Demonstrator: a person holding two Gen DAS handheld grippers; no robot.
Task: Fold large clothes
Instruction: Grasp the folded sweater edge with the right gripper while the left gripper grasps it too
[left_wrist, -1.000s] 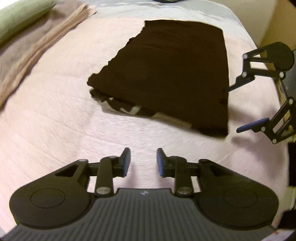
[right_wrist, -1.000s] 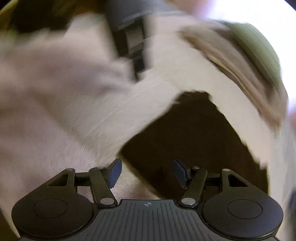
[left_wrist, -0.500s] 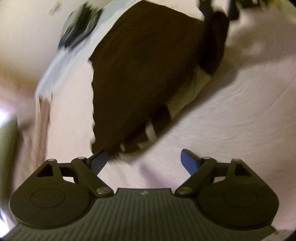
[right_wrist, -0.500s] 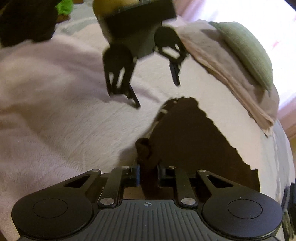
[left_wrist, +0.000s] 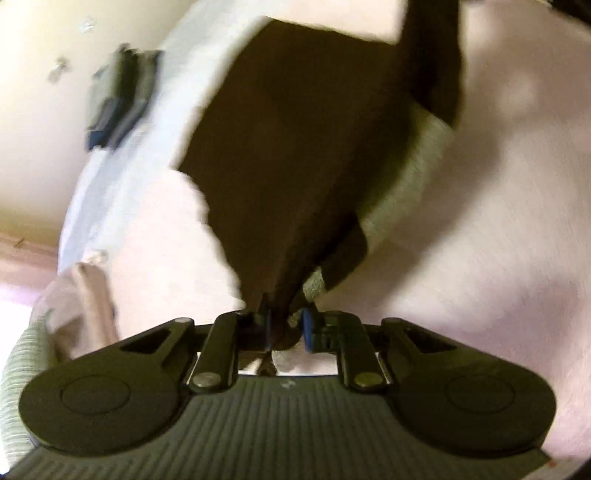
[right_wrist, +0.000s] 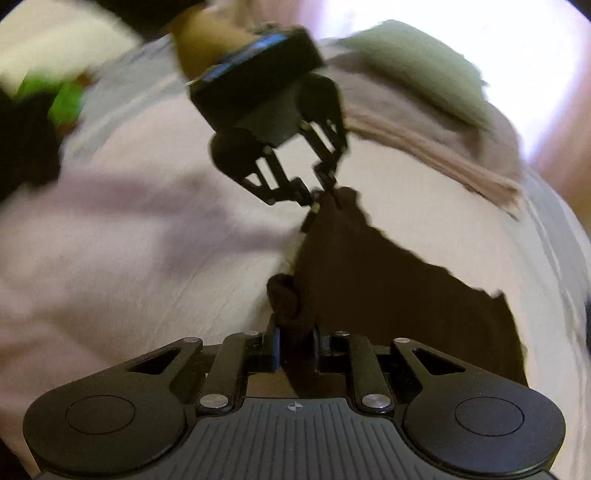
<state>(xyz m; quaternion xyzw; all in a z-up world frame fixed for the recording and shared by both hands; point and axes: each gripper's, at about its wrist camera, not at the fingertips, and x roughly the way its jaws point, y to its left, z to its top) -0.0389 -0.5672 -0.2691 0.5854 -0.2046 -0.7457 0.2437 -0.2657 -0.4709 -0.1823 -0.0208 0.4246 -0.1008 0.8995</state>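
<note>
A dark brown garment (left_wrist: 295, 147) with a pale grey band (left_wrist: 406, 192) lies on the pink bed cover (left_wrist: 480, 221). My left gripper (left_wrist: 284, 325) has one corner of the garment pinched between its blue pads, and its jaws are closing on it. In the right wrist view my right gripper (right_wrist: 295, 343) is shut on another bunched corner of the same garment (right_wrist: 388, 295). That view also shows the left gripper (right_wrist: 321, 195) farther back, gripping the far corner. The cloth is raised at both gripped corners.
A beige blanket (right_wrist: 424, 147) and a green pillow (right_wrist: 413, 74) lie along the bed's far side. A blurred stack of dark folded items (left_wrist: 118, 96) sits beyond the white sheet edge (left_wrist: 122, 184). Something bright green (right_wrist: 66, 99) is at the far left.
Both grippers stood open near the flat garment, then closed on its corners, the right one first, the left one just now. Both wrists rolled, and the right corner has lifted.
</note>
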